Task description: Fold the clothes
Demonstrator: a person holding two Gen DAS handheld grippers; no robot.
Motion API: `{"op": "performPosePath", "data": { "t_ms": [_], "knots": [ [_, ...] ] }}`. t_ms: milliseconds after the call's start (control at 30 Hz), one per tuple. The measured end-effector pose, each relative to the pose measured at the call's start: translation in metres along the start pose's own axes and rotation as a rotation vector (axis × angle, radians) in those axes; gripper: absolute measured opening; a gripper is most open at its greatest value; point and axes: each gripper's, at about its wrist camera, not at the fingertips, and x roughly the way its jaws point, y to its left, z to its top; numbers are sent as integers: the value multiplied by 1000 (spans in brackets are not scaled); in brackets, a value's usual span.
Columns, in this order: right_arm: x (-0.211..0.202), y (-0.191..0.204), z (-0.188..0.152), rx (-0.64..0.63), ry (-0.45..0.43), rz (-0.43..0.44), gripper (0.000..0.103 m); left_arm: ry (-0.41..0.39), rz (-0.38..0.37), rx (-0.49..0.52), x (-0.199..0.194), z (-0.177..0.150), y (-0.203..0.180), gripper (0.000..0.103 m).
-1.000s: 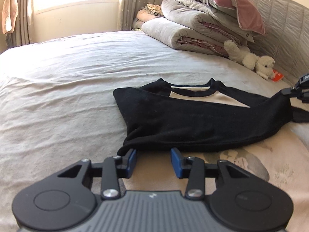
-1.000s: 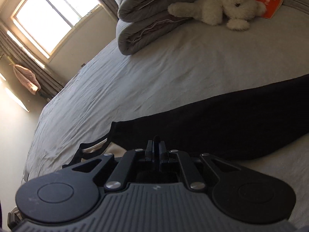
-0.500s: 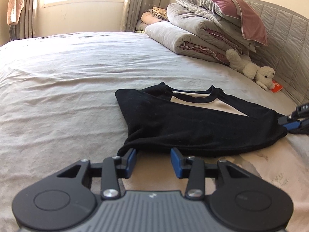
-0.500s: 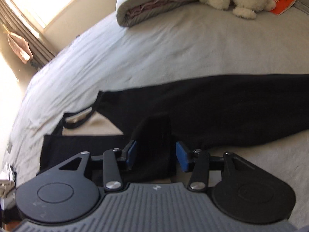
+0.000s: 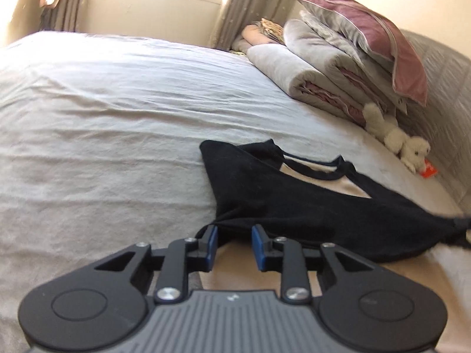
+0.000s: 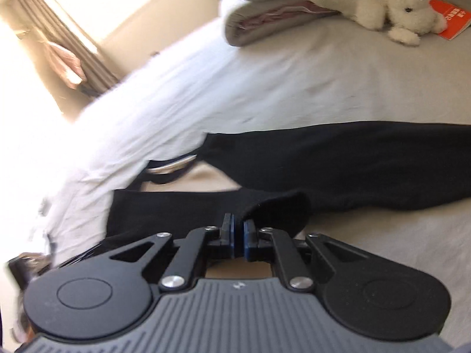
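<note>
A shirt with black sleeves and a beige body [image 5: 279,206] lies flat on the grey bed sheet [image 5: 117,117]. One black sleeve is folded across the chest. My left gripper [image 5: 234,245] is open just in front of the folded sleeve's near edge, and a bit of black cloth touches its left finger. In the right wrist view the other sleeve [image 6: 353,161] stretches off to the right. Its cuff [image 6: 279,214] is turned back toward my right gripper [image 6: 239,235], whose pads are pressed together on the cuff's edge.
Folded quilts with a pink pillow on top [image 5: 338,67] are stacked at the head of the bed. A white plush toy [image 6: 382,8] and an orange booklet [image 6: 450,20] lie beside them. A padded headboard [image 5: 441,88] is at the right, and a curtained window is behind.
My right gripper held the sleeve, opened half a second ago with the cuff between its fingers, and has now shut on the cuff. The left gripper stayed open and edged closer to the sleeve.
</note>
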Motion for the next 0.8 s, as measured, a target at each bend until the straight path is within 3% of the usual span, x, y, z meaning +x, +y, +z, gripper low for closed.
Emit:
{"op": "performPosePath", "data": {
  "t_ms": [100,267,400,600,733,800],
  "knots": [
    [-7,-7,-26,-17,4,-72,8,-14,51,-21,-3,1,8,36],
    [-9,0,-43,-32,4,-42,8,-35,8,-125,-12,5,23,36],
    [-9,7,-39,-56,-83,-75,12,-48,15,-101,-16,9,16,36],
    [-5,11,-47,-127,-28,-96,14,-20,45,-79,-3,3,7,36],
    [-10,23,-51,-241,-47,-116,15,1,78,-30,0,0,2,35],
    [-12,38,-60,-382,-109,-189,19,11,95,-5,1,-1,-1,35]
  ]
}}
